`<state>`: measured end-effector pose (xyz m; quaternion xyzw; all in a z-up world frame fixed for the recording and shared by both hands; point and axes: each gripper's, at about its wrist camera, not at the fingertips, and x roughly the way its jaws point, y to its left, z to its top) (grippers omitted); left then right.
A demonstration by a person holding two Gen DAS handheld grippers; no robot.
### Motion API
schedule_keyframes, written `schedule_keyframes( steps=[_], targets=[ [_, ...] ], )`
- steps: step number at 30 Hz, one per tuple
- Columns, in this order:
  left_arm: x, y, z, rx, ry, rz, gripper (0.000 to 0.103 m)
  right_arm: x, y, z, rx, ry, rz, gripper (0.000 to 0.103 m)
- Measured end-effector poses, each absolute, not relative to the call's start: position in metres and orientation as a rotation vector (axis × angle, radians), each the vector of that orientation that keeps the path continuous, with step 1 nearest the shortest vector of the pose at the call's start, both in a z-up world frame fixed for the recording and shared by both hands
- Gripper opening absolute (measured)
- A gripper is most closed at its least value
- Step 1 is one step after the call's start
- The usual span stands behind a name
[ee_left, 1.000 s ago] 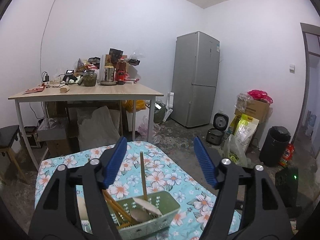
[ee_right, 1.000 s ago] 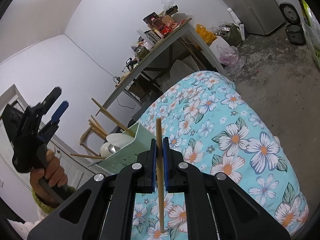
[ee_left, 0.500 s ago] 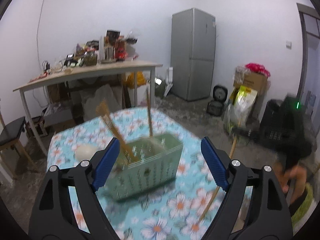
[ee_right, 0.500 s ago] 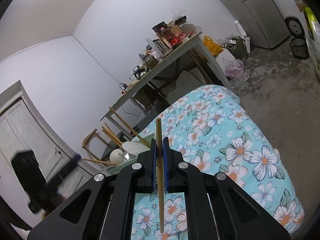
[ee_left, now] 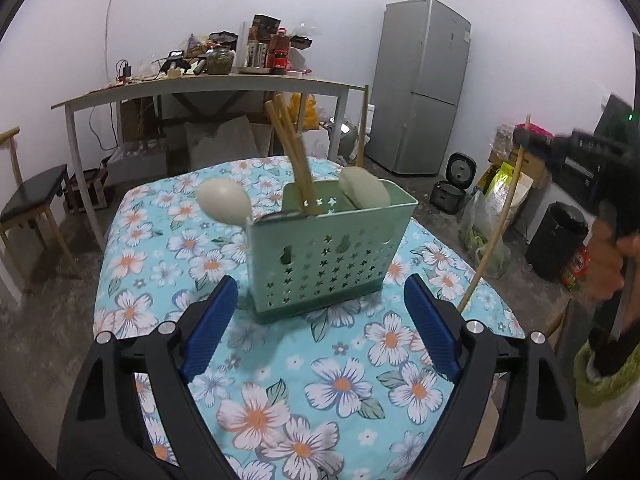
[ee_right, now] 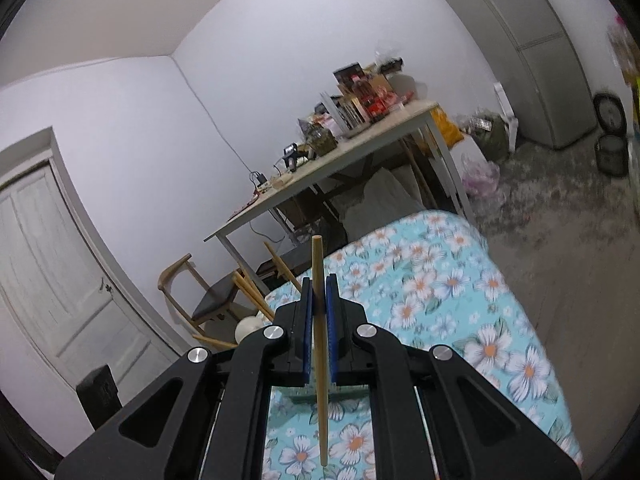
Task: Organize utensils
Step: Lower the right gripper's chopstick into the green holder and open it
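Two pairs of tongs are working here, and I am steering each toward the same green holder. My left tongs (ee_left: pixel 316 322) are opening wide at the bottom centre of the left wrist view, nothing between the blue pads, and they are pointing straight at the utensil holder (ee_left: pixel 332 252), which is standing upright on the floral tablecloth (ee_left: pixel 340 392) just above them in the middle of the frame. Several wooden chopsticks (ee_left: pixel 294 160) are already leaning up out of its left compartment, a pale spoon (ee_left: pixel 224 202) is sticking out past its left end, and another pale spoon (ee_left: pixel 364 194) is sitting in the right compartment.

My right tongs (ee_right: pixel 319 320) are clenched on a single chopstick (ee_right: pixel 320 360), its long axis running nearly vertical through the pads in the right wrist view, one end poking above them and the longer part hanging below toward the tablecloth. In the left wrist view that same chopstick is slanting at the right of the frame, well right of the holder and apart from it.

I am judging that the next move turns on this: the holder is lying left of the held chopstick, so the right hand must be carrying it leftward over the open top while the empty left tongs, the nearer pair, are steadying the holder's wall.
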<state>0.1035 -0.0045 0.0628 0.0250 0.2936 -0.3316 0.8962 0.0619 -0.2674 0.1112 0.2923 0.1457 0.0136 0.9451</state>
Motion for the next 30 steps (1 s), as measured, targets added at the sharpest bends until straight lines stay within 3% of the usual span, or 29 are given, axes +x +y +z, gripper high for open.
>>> schedule_keyframes(
  steps=[18, 23, 30],
  targets=[
    [0.102, 0.010, 0.028, -0.008, 0.671, -0.678, 0.087, 0.121, -0.261, 0.230, 0.369, 0.142, 0.057, 0.007],
    [0.106, 0.010, 0.023, -0.004, 0.675, -0.675, 0.089, 0.148, -0.248, 0.227, 0.302, 0.173, 0.045, 0.007],
    [0.112, 0.010, 0.014, -0.013, 0.698, -0.667, 0.089, 0.187, -0.239, 0.179, 0.266, 0.287, 0.028, 0.007]
  ],
)
